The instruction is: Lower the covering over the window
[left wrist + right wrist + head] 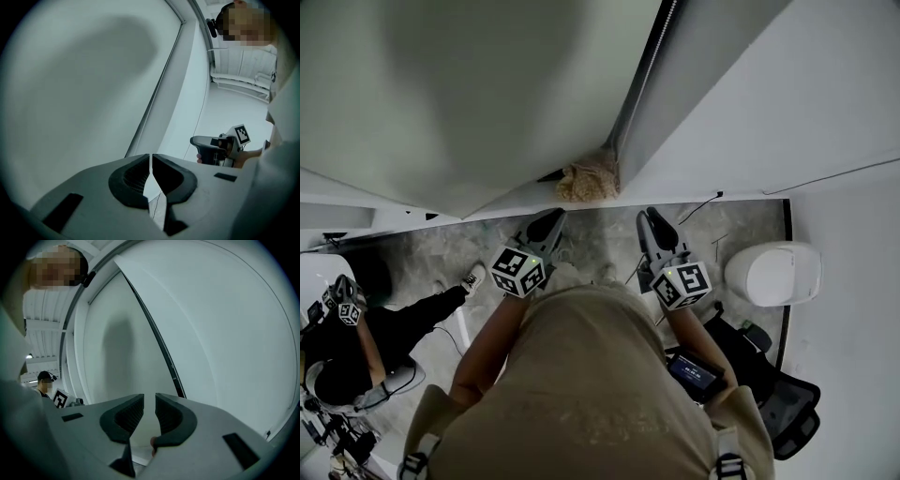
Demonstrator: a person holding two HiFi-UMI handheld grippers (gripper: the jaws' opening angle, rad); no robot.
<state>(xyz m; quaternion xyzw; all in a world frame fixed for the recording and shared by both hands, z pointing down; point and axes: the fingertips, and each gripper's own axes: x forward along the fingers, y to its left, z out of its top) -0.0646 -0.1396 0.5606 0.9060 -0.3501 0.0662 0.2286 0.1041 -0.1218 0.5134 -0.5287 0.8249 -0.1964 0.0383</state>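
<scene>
Covering: the pale blind (487, 94) hangs ahead of both tongs, clear of them. Its bead chain (164, 352) runs down its right edge.
Left tongs (547, 221): closed to a hairline slit, gripping nothing, pointing at the blind.
Right tongs (653, 217): slightly apart, empty, pointing towards the bead chain.
Markings: black-and-white squares on each cube (517, 270).

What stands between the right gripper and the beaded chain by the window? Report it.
Nothing visible: the right gripper, fingers apart, faces the thin dark beaded chain across open air, beside the pale window covering.
</scene>
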